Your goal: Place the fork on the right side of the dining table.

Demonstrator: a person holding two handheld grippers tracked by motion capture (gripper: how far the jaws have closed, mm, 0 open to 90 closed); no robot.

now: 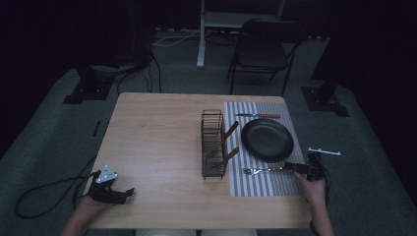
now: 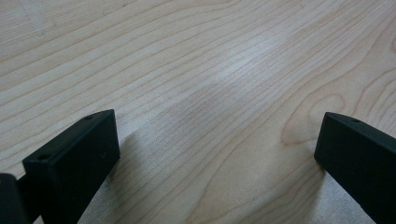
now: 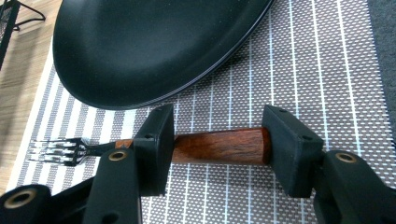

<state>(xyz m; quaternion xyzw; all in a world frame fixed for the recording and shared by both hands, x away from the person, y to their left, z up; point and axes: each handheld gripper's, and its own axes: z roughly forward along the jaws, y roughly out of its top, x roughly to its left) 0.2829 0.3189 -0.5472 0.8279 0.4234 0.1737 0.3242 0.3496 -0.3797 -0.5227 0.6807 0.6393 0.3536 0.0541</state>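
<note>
Two grippers show in the high view: the left gripper [image 1: 129, 192] rests at the bench's [image 1: 157, 137] near left corner, while the right gripper [image 1: 291, 167] meets the fork [image 1: 263, 170] lying on the striped mat [image 1: 265, 184] just before the black plate [image 1: 267, 139]. Seen in the left gripper view, its jaws stand wide apart over bare wood, grasping nothing. Seen in the right gripper view, the fork's wooden handle [image 3: 217, 146] lies lengthwise between the released jaws, its far end at one pad, its tines poking out past the other jaw.
</note>
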